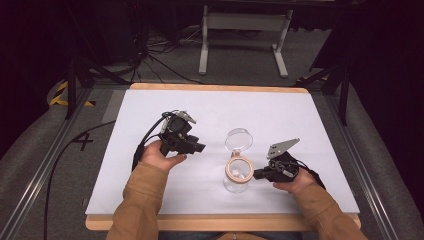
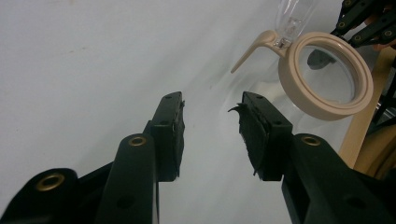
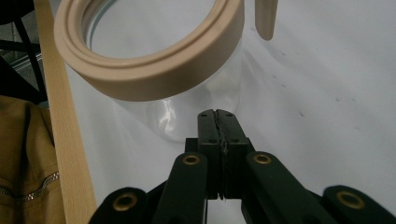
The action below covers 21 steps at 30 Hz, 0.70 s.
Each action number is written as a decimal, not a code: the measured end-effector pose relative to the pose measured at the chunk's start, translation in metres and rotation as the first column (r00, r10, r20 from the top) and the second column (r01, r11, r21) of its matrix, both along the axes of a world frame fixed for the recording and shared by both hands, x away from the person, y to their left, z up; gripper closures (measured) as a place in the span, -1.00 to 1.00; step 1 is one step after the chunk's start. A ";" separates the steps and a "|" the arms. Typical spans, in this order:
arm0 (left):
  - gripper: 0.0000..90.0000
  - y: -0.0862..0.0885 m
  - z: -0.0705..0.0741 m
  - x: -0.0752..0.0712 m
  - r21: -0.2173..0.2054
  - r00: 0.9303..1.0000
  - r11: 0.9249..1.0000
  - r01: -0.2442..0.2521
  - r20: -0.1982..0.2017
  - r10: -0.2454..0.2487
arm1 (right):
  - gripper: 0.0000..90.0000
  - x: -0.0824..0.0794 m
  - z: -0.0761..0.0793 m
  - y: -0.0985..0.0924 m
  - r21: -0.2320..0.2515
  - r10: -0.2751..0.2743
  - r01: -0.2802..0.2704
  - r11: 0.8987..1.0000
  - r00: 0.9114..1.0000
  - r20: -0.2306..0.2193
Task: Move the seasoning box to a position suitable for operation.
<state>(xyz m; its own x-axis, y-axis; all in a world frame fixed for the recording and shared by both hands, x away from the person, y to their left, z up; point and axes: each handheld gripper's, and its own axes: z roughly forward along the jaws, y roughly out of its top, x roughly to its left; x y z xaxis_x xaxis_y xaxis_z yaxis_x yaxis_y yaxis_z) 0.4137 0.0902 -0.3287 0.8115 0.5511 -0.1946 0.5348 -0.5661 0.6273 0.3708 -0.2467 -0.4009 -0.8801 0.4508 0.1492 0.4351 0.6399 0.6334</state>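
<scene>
At frame centre, an opened jar [image 1: 237, 176] is flanked: left gripper [image 2: 212, 119] spread apart, right gripper [image 3: 218, 125] pressed together, empty; a grasp seems needed next.

We see the white table top [image 1: 150, 150] evenly and brightly lit from overhead in the high view, while the room around it falls to near black. Shadows under the hands are soft and faint. The picture is slightly grainy. In the 2 gripper views the light is cooler; the glass jar [image 3: 196, 102] carries pale reflections, its tan rim [image 2: 327, 100] looks sharp, and the near black jaws blur at the bottom edge.
</scene>
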 end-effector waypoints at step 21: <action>0.46 0.000 0.001 0.002 -0.062 0.999 0.998 0.003 0.044 0.000 | 0.98 0.000 0.005 -0.007 0.038 -0.027 0.025 0.999 0.998 0.052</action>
<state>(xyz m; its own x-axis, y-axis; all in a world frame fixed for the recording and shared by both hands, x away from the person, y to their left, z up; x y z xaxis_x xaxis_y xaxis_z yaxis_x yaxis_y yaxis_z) 0.4156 0.0899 -0.3279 0.8209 0.5377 -0.1925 0.5052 -0.5263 0.6840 0.3704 -0.2541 -0.3959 -0.8754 0.4682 0.1207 0.4169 0.6044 0.6789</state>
